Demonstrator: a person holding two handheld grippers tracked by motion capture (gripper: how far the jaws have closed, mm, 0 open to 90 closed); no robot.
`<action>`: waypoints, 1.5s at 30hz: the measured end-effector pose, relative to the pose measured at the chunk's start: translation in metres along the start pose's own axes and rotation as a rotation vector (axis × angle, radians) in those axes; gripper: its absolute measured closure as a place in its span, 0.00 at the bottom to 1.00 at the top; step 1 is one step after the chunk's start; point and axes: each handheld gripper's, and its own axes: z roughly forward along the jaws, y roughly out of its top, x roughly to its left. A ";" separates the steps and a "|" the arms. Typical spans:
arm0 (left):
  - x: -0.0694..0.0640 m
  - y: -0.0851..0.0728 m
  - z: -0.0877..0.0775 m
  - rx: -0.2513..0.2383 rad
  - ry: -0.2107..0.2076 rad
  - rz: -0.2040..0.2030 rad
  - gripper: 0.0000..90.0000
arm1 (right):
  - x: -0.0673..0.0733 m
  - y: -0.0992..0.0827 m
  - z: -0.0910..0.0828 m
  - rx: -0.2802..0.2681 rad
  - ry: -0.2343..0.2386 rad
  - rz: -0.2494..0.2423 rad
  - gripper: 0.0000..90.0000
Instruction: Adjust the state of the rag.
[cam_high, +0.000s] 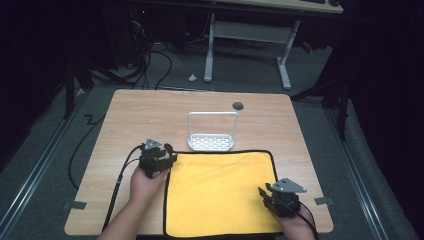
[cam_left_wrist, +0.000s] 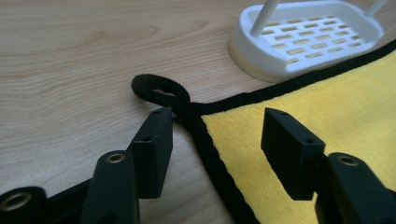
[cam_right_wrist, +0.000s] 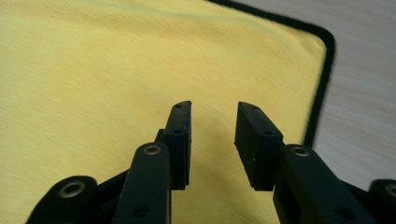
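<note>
In the left gripper view the left gripper (cam_left_wrist: 217, 140) has its fingers (cam_left_wrist: 152, 149) spread wide, straddling the near left corner of a yellow microfibre cloth (cam_left_wrist: 317, 98); the black piped edge runs up between them, with the left finger over bare wood and the right one over the yellow pile, and they grip nothing. Just beyond the left fingertip the cloth's black hanging loop (cam_left_wrist: 159, 91) lies flat on the wooden worktop (cam_left_wrist: 70, 60); whether the tip touches it cannot be told. In the upper right of that frame a white perforated soap dish (cam_left_wrist: 303, 42) stands just beside the cloth's far edge, with two thin white uprights rising from it. In the right gripper view the right gripper (cam_right_wrist: 214, 140) has its fingers (cam_right_wrist: 180, 140) parted moderately, empty, poised over the yellow cloth (cam_right_wrist: 93, 84) with its rounded black-edged corner in the upper right. The high view shows the layout: the cloth (cam_high: 220, 192) spread flat in the lower centre of the worktop (cam_high: 150, 115), the soap dish (cam_high: 211, 141) with a tall white wire hoop at its far edge, the left gripper (cam_high: 167, 152) at the cloth's upper left corner, the right gripper (cam_high: 265, 195) at its lower right, and a dark round hole (cam_high: 238, 105) in the worktop behind the dish.
</note>
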 end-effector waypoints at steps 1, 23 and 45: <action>-0.002 0.001 0.003 0.005 0.003 0.007 0.47 | 0.006 0.004 0.000 -0.014 0.015 -0.008 0.73; -0.008 -0.004 0.006 -0.003 -0.027 0.040 0.92 | 0.124 0.044 0.040 -0.071 0.242 -0.180 0.64; -0.003 -0.006 0.004 -0.004 -0.084 -0.008 0.92 | 0.217 0.075 0.099 0.000 0.429 -0.342 0.56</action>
